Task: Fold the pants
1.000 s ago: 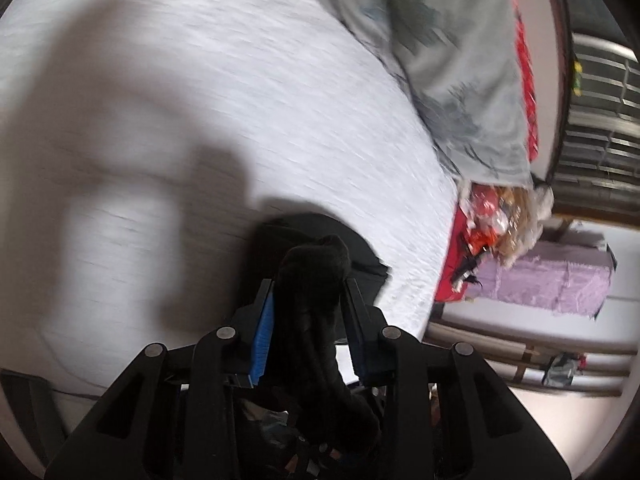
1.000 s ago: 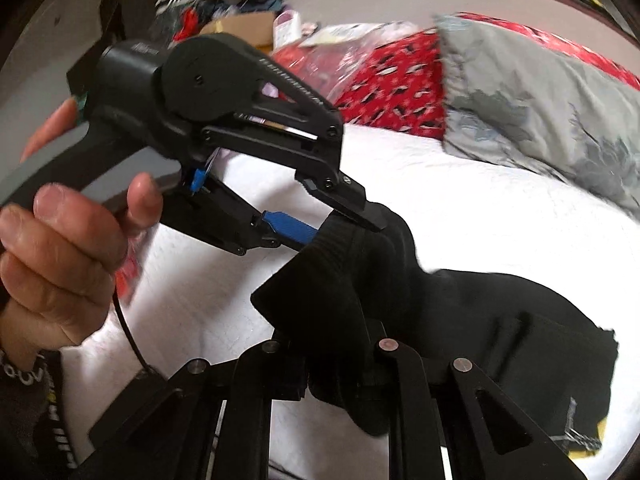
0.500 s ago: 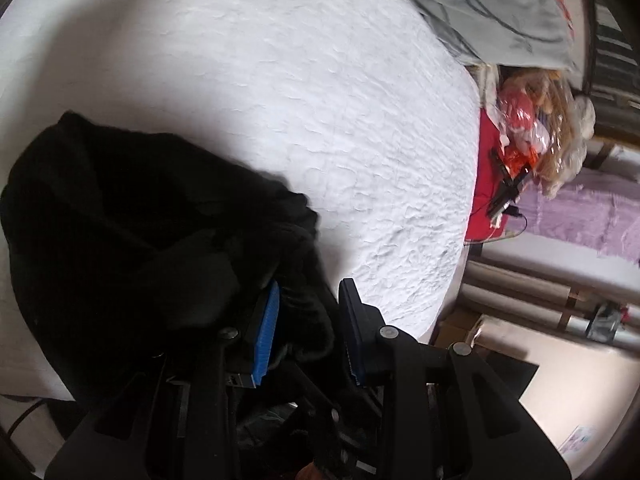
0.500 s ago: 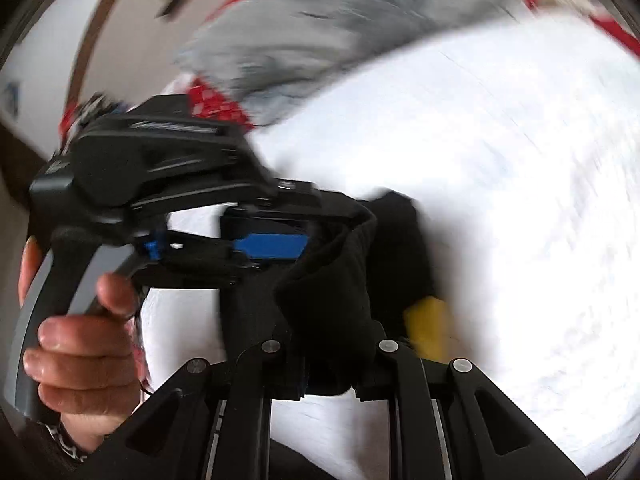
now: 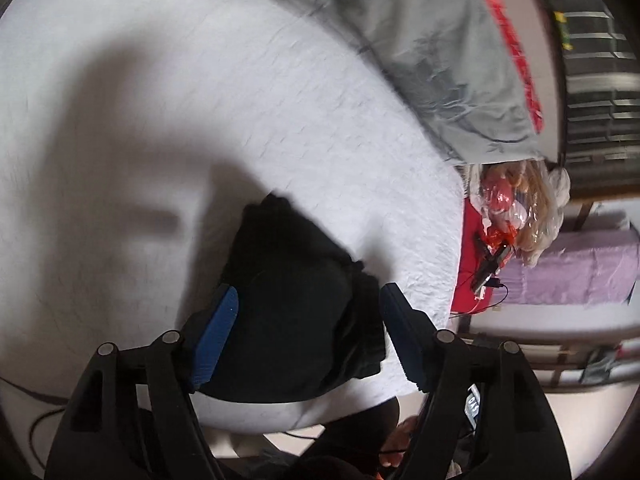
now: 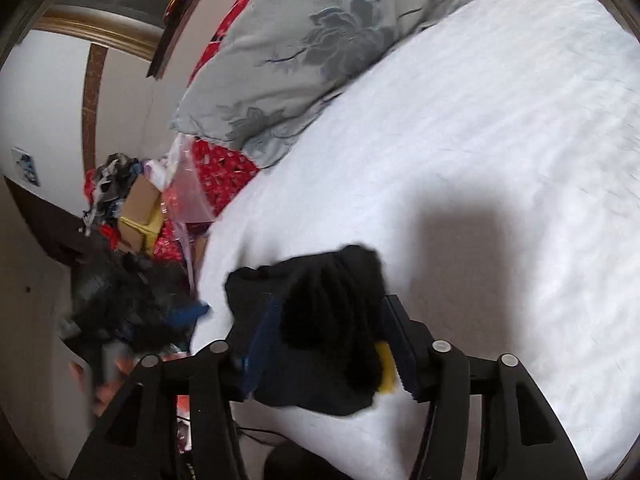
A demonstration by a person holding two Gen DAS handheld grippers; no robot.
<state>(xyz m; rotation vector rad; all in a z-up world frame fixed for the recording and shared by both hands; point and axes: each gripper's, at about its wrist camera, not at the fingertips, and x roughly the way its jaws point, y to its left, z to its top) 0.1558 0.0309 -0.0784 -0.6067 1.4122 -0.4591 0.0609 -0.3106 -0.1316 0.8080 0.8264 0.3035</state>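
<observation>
Both the left gripper point(image 5: 308, 336) and the right gripper point(image 6: 332, 344) are opening their jaws, letting go of the black pants point(image 5: 292, 304) they were pinching, now lying bundled near the white bed's point(image 5: 280, 120) edge.

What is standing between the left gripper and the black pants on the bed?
Nothing visible. The left gripper has its jaws opening, and the pants lie directly between its fingers on the bed, apparently untouched by either pad.

Both grippers have let go; pants point(image 5: 288, 312) now lie folded.
</observation>
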